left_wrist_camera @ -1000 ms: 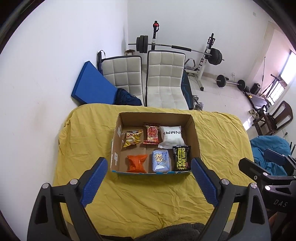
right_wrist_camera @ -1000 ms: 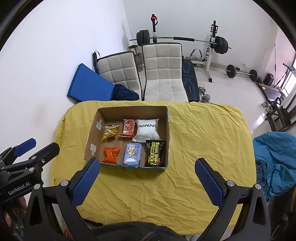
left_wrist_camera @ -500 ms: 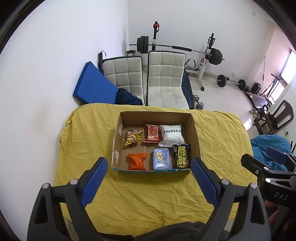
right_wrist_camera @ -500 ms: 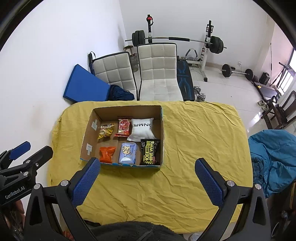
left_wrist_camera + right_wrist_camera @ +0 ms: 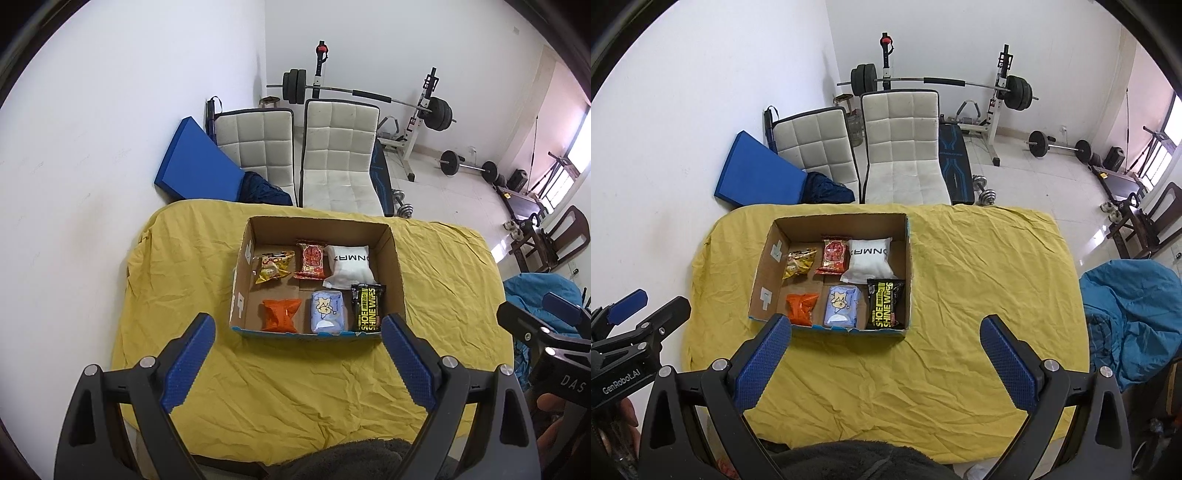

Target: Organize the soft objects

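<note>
Looking down over the yellow table (image 5: 332, 398), I've got the cardboard box (image 5: 394, 266) dead ahead of my left claw (image 5: 297, 365), sitting farther along the cloth, its long side running across my view. Both claws hang above bare cloth on the near side, jaws spread wide, nothing between them. From my right claw (image 5: 886, 363) the box (image 5: 764, 273) lies ahead and off to the left, so my left hand looks the nearer one for a reach.

Inside are two rows of three. Far row: white pouch (image 5: 349, 266), red packet (image 5: 311, 259), yellow snack bag (image 5: 275, 265). Near row: black wipes pack (image 5: 367, 308), pale blue tissue pack (image 5: 328, 311), orange packet (image 5: 280, 314).

The right view shows the box's left inner wall with its taped patches and my left claw at the frame's edge; the left view catches the right claw's body instead.
</note>
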A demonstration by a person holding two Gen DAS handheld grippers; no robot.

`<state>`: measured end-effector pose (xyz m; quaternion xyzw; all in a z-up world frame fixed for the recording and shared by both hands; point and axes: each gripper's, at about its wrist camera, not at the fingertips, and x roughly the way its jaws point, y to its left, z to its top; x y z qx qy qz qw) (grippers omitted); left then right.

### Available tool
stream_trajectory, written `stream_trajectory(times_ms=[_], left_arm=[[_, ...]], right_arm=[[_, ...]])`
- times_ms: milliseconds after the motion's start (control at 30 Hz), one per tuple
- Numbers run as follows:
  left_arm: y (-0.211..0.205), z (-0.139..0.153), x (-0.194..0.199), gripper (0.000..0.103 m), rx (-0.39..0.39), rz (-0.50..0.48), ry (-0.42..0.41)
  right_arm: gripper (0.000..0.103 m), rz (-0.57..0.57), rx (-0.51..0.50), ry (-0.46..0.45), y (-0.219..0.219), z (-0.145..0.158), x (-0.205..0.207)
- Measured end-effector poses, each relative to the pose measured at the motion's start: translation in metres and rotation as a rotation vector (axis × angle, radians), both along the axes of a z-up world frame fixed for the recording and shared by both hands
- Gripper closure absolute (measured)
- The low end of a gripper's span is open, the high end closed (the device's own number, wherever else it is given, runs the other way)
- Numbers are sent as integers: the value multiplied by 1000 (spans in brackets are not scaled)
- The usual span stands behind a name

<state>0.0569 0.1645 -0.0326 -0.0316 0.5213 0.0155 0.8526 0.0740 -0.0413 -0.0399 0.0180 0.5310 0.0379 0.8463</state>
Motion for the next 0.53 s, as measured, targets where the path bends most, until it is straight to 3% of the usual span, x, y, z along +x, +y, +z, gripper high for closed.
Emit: stream_trajectory(times_ms=[533], left_arm=[[-1,2,0,11,-11,-4,-14]], right_arm=[[0,-5,2,8,-1,2,0]])
